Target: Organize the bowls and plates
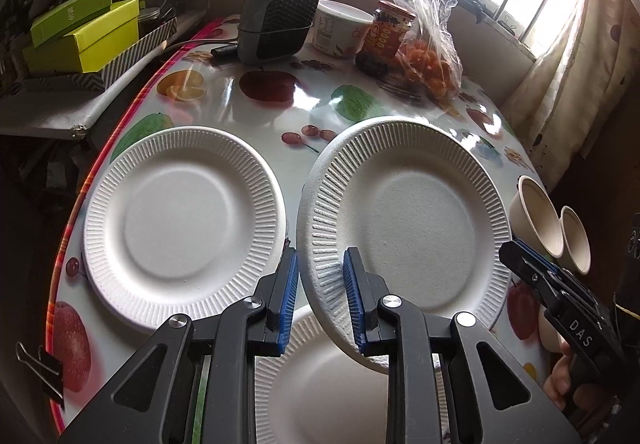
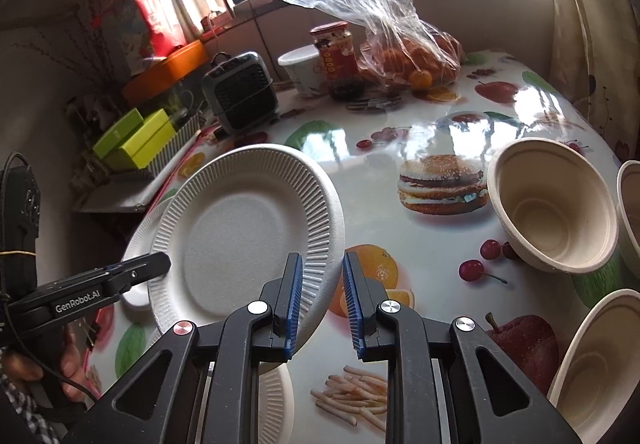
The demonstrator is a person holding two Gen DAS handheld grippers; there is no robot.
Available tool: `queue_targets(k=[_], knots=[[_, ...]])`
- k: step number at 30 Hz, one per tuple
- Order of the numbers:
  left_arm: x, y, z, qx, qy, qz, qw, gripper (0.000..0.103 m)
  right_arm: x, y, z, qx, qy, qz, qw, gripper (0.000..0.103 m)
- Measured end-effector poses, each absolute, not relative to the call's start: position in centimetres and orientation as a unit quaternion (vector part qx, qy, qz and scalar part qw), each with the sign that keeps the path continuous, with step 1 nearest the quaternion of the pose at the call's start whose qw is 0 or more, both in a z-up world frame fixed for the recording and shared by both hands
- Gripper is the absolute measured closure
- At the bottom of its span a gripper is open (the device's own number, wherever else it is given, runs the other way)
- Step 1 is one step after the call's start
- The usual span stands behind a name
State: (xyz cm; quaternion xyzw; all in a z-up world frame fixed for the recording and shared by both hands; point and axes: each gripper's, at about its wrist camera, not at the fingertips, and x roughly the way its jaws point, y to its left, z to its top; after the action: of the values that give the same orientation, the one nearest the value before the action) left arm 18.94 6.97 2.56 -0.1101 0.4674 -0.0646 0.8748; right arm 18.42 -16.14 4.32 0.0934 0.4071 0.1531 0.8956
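Note:
A white paper plate (image 1: pixel 404 220) is tilted up off the table, its near rim between the open jaws of my left gripper (image 1: pixel 321 302). The same plate (image 2: pixel 248 232) shows in the right wrist view, its right rim between the open jaws of my right gripper (image 2: pixel 320 300); I cannot tell which pads touch it. A second plate (image 1: pixel 184 224) lies flat at the left. A third plate (image 1: pixel 320 384) lies under the raised one. Beige bowls (image 2: pixel 556 204) stand at the right.
The fruit-print table (image 1: pixel 256 112) carries a small grey fan heater (image 1: pixel 276 20), a white tub (image 1: pixel 340 28), a red-labelled jar (image 1: pixel 384 36) and a plastic bag of oranges (image 1: pixel 432 56) at the back. Green boxes (image 1: pixel 80 36) sit on a shelf to the left.

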Motion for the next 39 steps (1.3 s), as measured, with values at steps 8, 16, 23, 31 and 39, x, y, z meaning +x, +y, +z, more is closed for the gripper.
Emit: queue_targets(k=[8, 16, 23, 31, 39], knots=[[16.6, 7.7, 2.7, -0.115, 0.463, -0.056, 0.877, 0.079, 16.2, -15.3, 4.5, 0.087, 0.407, 0.164, 0.894, 0.082], [14.1, 8.3, 2.3, -0.122, 0.462, -0.051, 0.877, 0.079, 14.4, -14.8, 4.3, 0.083, 0.411, 0.174, 0.891, 0.082], [12.3, 8.8, 1.3, -0.132, 0.465, -0.049, 0.874, 0.079, 13.1, -14.6, 3.5, 0.083, 0.42, 0.179, 0.886, 0.082], [10.5, 9.2, -0.1, -0.144, 0.475, -0.042, 0.867, 0.079, 12.0, -14.2, 2.7, 0.076, 0.43, 0.187, 0.88, 0.082], [9.4, 9.8, -0.7, -0.147, 0.478, -0.033, 0.865, 0.079, 11.3, -13.7, 2.0, 0.072, 0.438, 0.195, 0.875, 0.082]])
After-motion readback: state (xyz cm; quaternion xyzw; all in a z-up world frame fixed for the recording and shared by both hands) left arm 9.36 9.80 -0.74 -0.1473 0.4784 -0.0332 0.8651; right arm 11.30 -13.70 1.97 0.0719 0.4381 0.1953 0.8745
